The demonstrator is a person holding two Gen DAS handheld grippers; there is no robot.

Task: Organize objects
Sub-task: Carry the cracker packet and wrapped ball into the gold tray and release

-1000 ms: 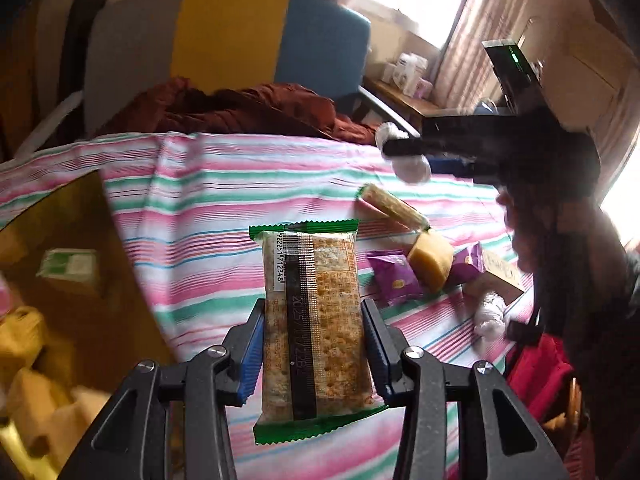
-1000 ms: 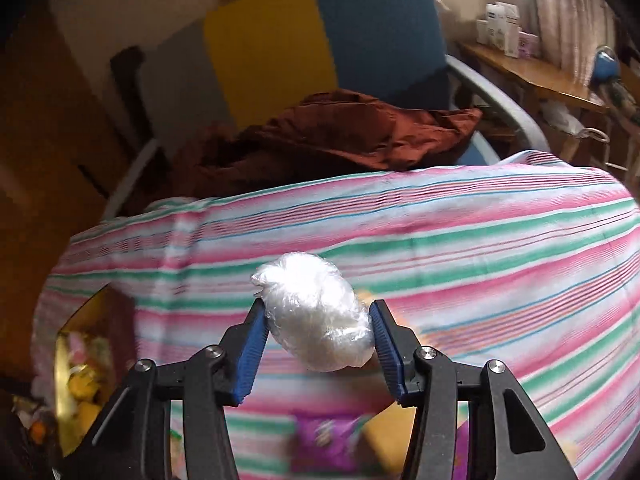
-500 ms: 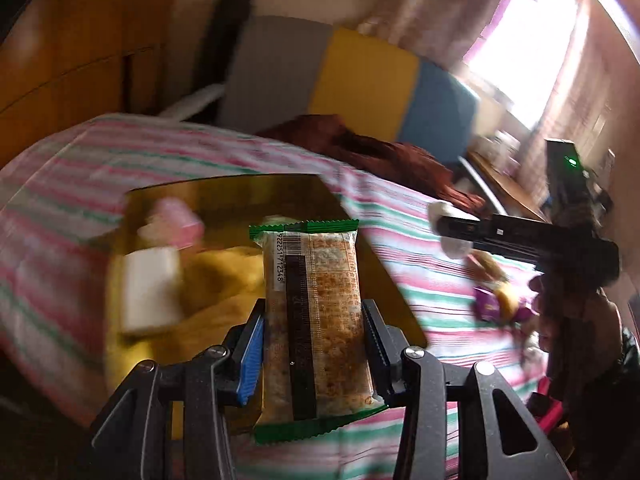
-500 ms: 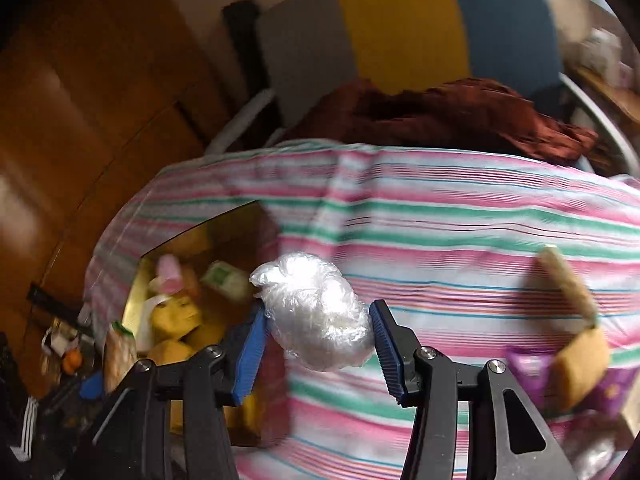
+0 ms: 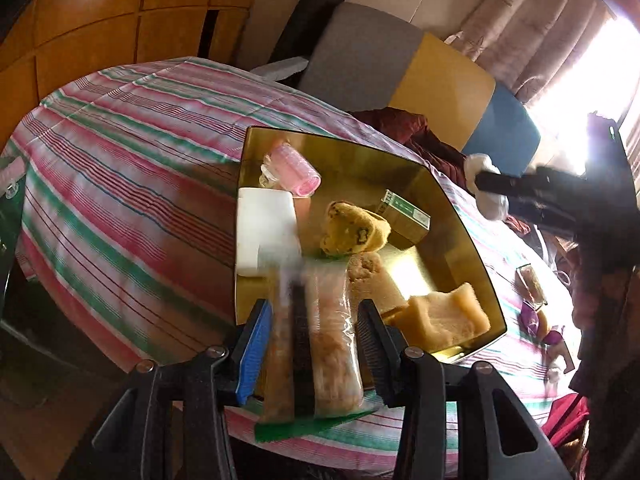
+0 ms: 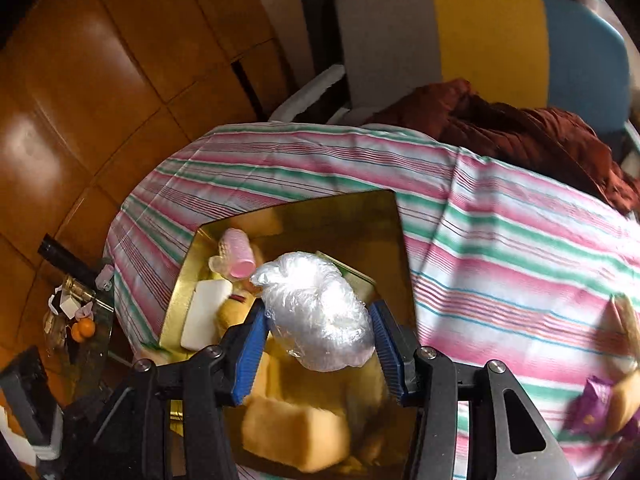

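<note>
Gold tray (image 5: 452, 216) crowded; far corner seemingly free

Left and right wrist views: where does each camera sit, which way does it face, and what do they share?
Left wrist: on the left claw, looking down along its fingers at the gold tray; the claw grips a cracker pack; the right claw shows at right.
Right wrist: on the right claw, facing down over the tray; it grips a plastic wad.
Shared: tray, pink roller, white block, striped cloth, chair.
</note>
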